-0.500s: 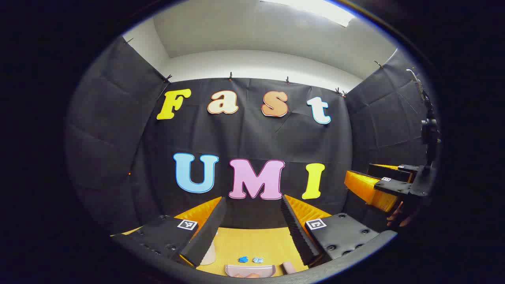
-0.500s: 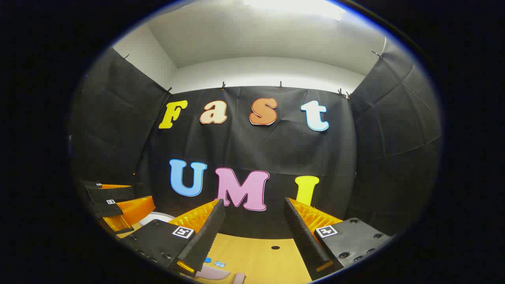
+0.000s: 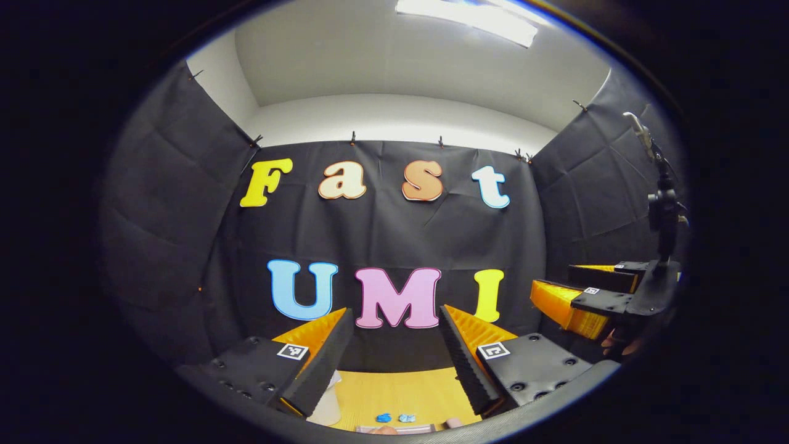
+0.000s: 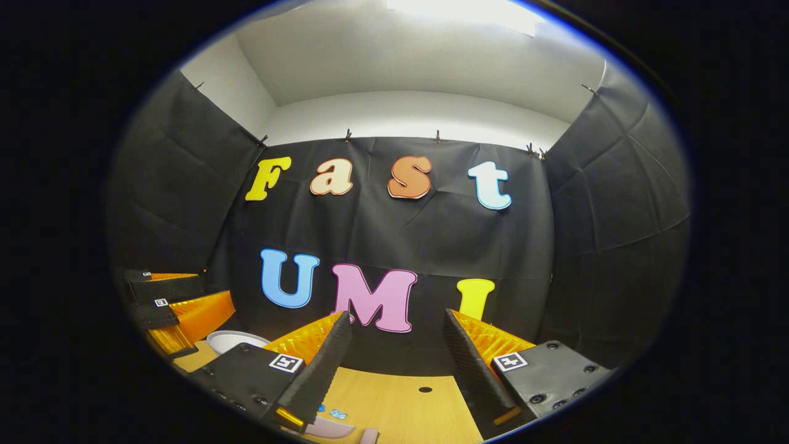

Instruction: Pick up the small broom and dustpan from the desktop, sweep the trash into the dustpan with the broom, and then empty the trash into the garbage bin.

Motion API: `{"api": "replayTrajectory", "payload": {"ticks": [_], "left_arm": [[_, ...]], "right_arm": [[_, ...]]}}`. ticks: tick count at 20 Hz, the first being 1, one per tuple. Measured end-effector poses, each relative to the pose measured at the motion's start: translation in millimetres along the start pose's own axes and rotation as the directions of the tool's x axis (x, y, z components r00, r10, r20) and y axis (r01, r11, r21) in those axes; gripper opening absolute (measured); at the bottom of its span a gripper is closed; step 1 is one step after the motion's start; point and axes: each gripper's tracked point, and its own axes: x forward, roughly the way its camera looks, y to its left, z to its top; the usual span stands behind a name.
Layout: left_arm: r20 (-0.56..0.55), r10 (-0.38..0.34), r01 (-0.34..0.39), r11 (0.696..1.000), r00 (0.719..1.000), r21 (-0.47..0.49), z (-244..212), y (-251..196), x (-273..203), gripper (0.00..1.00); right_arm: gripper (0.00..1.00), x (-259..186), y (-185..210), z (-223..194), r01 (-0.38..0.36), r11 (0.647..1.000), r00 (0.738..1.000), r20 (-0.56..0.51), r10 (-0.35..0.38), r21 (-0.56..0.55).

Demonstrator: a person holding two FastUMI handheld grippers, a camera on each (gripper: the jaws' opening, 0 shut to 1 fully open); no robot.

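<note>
two hand-held grippers (image 3: pixel 394 357) (image 4: pixel 394 364), two blue trash bits (image 3: pixel 394 418), one white bin (image 4: pixel 231 341)

No words or numbers are showing here that can be read. Small square tags (image 3: pixel 293 351) with black and white blocks are sitting on the grippers, but they are not spelling anything. In the left gripper view, one is sitting on each side of the left gripper (image 3: pixel 394 310), near the camera. Another tiny one is showing far off to the right. In the right gripper view, the right gripper (image 4: pixel 396 313) is carrying two as well.
</note>
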Motion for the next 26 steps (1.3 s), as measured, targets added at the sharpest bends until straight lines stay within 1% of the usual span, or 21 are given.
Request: {"api": "replayTrajectory", "payload": {"ticks": [3,4,5,6,7,8,9,10,11,12,13,14,15,17,18,19,20,21,24,25,26], "left_arm": [[0.045,0.001,-0.001,1.0,0.999,0.005,9.7,-0.9,-2.8,0.82],[0.052,0.004,-0.005,1.0,0.999,0.01,10.0,-0.3,-4.1,0.82],[0.053,0.009,-0.01,1.0,0.999,0.015,11.8,1.0,-5.2,0.82],[0.055,0.014,-0.015,1.0,0.998,0.019,12.2,1.1,-5.7,0.8],[0.049,0.019,-0.02,1.0,0.999,0.023,11.9,1.7,-6.5,0.8],[0.043,0.02,-0.021,0.999,0.999,0.025,10.7,1.6,-6.8,0.8],[0.041,0.018,-0.019,1.0,0.999,0.02,9.3,0.8,-7.2,0.8],[0.043,0.014,-0.014,1.0,0.999,0.012,9.7,-0.1,-8.4,0.82],[0.047,0.012,-0.012,1.0,0.999,0.006,11.4,0.0,-10.1,0.8],[0.05,0.011,-0.011,1.0,0.999,0.005,12.0,0.8,-11.1,0.8],[0.053,0.014,-0.015,1.0,0.998,0.008,14.2,2.1,-11.2,0.82],[0.057,0.015,-0.016,1.0,0.998,0.011,15.8,3.1,-11.6,0.8],[0.059,0.014,-0.014,1.0,0.998,0.01,15.8,2.4,-11.5,0.82],[0.057,0.009,-0.01,1.0,0.998,0.006,14.8,0.6,-13.2,0.8],[0.053,0.008,-0.009,1.0,0.999,0.003,16.0,1.1,-11.9,0.8],[0.049,0.009,-0.009,1.0,0.999,0.004,14.3,1.7,-12.2,0.8],[0.045,0.012,-0.012,1.0,0.999,0.007,14.9,2.8,-12.4,0.8],[0.042,0.014,-0.014,1.0,0.999,0.01,13.7,4.5,-13.8,0.8],[0.03,0.01,-0.011,1.0,0.999,0.009,11.4,5.0,-16.3,0.8],[0.027,0.007,-0.008,1.0,1.0,0.008,11.1,5.5,-15.3,0.82],[0.025,0.007,-0.008,1.0,1.0,0.01,10.7,5.6,-14.1,0.8]], "right_arm": [[0.96,-0.3,-1.4,4.1,0.002,1.0,1.0,0.011,-0.002,0.007],[0.92,-0.8,-0.8,4.7,0.001,1.0,1.0,0.011,-0.001,0.013],[0.92,-1.4,-0.2,5.2,-0.001,1.0,1.0,0.01,0.001,0.02],[0.92,-2.8,-1.5,5.5,-0.001,1.0,1.0,0.009,0.001,0.026],[0.96,-2.4,-2.1,5.3,-0.001,1.0,1.0,0.007,0.001,0.03],[0.92,-2.9,-2.0,4.5,-0.002,0.999,1.0,0.005,0.002,0.032],[0.96,-4.3,-2.1,4.8,-0.007,0.999,1.0,0.006,0.007,0.035],[0.96,-5.8,-2.2,5.7,-0.009,0.999,1.0,0.009,0.009,0.035],[0.96,-6.3,-3.1,6.6,-0.007,0.999,1.0,0.009,0.007,0.032],[0.96,-5.8,-3.7,6.7,-0.006,1.0,1.0,0.011,0.006,0.029],[0.92,-6.2,-2.5,7.0,-0.01,0.999,1.0,0.013,0.009,0.03],[0.96,-6.5,-1.1,9.2,-0.012,0.999,1.0,0.016,0.011,0.03],[0.96,-6.6,0.1,10.2,-0.015,0.999,1.0,0.018,0.014,0.03],[0.96,-8.4,3.9,13.3,-0.027,0.999,0.999,0.028,0.026,0.026],[0.92,-8.6,6.4,14.5,-0.034,0.999,0.999,0.033,0.034,0.022],[0.92,-8.8,8.9,17.3,-0.04,0.999,0.998,0.04,0.039,0.018],[0.96,-10.2,9.7,17.6,-0.045,0.999,0.998,0.045,0.045,0.012],[0.92,-9.8,11.9,18.5,-0.05,0.999,0.998,0.049,0.049,0.007],[0.95,-12.1,16.9,18.5,-0.059,0.998,0.997,0.055,0.06,-0.007],[0.95,-11.5,17.5,18.7,-0.061,0.998,0.997,0.055,0.062,-0.012],[0.96,-10.5,20.0,19.1,-0.064,0.998,0.996,0.057,0.065,-0.013]]}}
